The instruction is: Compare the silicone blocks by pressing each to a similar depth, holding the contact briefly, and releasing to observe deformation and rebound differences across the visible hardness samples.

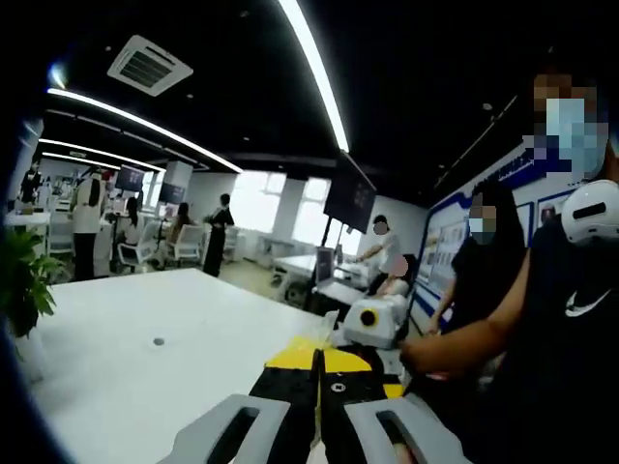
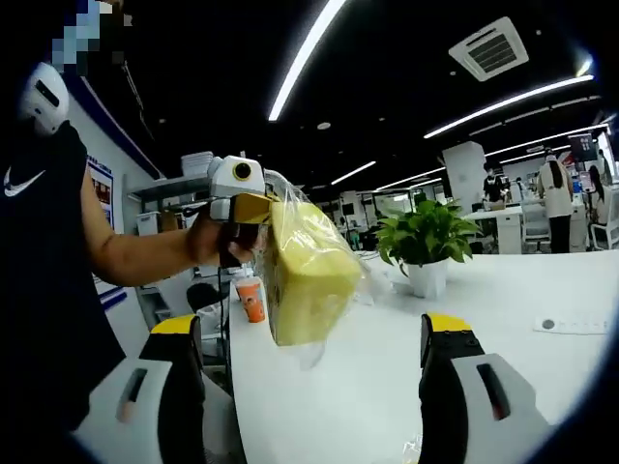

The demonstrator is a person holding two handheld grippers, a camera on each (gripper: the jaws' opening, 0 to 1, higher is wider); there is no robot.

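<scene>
in the left gripper view the left gripper (image 1: 319, 401) rises from the bottom centre with its black, yellow-tipped fingers (image 1: 290, 382) pressed together; what they pinch cannot be made out there. the right gripper view shows that same gripper in the upper left, held in a person's hand (image 2: 208, 242), its fingers clamped on the top edge of a clear plastic bag (image 2: 334, 227) with a pale yellow silicone block (image 2: 305, 271) hanging inside, lifted above the white worktop (image 2: 484, 309). the right gripper (image 2: 309, 362) stands at the bottom of its own view with fingers (image 2: 447, 353) wide apart, holding nothing, just below the bag. a potted green plant (image 2: 426, 242) and an orange paper cup (image 2: 250, 298) sit farther back. pressing has not begun; this looks like unbagging a sample. the next move likely calls for the right fingers to catch the bag or block and free it onto the worktop.
</scene>
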